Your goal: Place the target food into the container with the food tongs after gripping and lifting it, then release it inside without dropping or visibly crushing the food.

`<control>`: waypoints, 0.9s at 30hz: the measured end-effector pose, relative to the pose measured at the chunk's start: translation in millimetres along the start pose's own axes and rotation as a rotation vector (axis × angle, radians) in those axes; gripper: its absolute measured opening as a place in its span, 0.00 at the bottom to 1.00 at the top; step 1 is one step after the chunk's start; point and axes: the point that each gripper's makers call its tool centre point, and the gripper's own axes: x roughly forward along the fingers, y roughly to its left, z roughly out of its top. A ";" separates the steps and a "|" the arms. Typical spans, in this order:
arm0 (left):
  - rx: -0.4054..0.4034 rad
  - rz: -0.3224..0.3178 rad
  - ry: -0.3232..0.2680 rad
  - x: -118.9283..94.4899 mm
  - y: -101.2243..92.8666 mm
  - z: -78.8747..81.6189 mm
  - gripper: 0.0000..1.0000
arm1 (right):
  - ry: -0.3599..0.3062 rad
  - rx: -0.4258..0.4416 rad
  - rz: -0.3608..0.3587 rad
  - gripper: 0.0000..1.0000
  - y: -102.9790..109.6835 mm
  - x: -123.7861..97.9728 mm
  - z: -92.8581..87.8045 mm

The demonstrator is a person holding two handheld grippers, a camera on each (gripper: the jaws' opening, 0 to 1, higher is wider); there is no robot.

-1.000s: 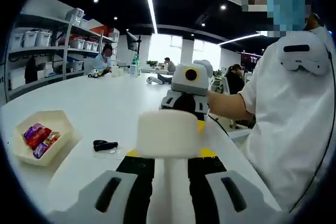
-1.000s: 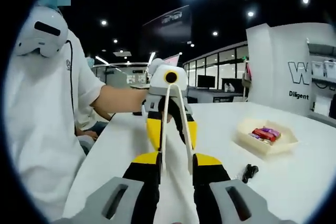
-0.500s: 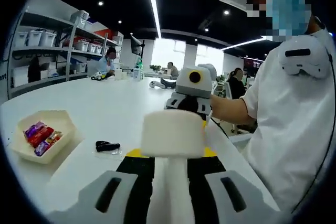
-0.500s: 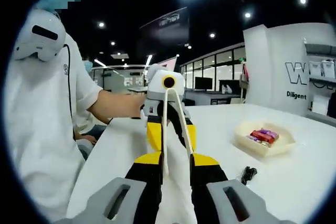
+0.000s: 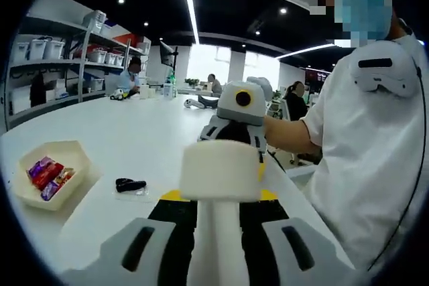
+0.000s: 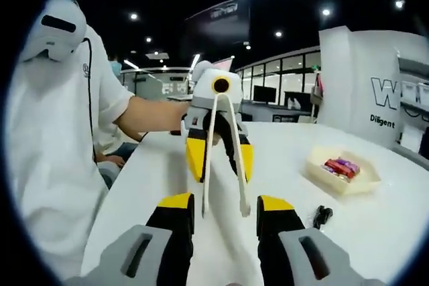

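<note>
Currently, left gripper [image 5: 218,199] is clasping cream food tongs [image 6: 221,159] by their hinge end, right gripper [image 6: 224,216] is standing parted and empty around the tong arms, wrapped food is lying in the container [image 5: 50,175] near the table [image 5: 134,138] edge; pickup seemingly pending.

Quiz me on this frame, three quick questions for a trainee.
1. True or false: the tray holds wrapped snacks.
2. Which gripper holds the tongs? A) left gripper B) right gripper C) neither
3. Fill in: the right gripper's jaws stand ___ on either side of the tong tips.

Key: 1 true; 2 A; 3 open.
</note>
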 end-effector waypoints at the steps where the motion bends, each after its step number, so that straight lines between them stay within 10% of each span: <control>1: 0.001 0.000 0.002 0.2 -0.1 -0.3 0.23 | 0.002 -0.003 0.003 0.28 0.6 0.4 0.2; 27: -0.039 0.033 -0.052 9.3 0.7 -1.7 0.23 | 0.018 -0.042 0.005 0.19 3.0 1.0 -6.8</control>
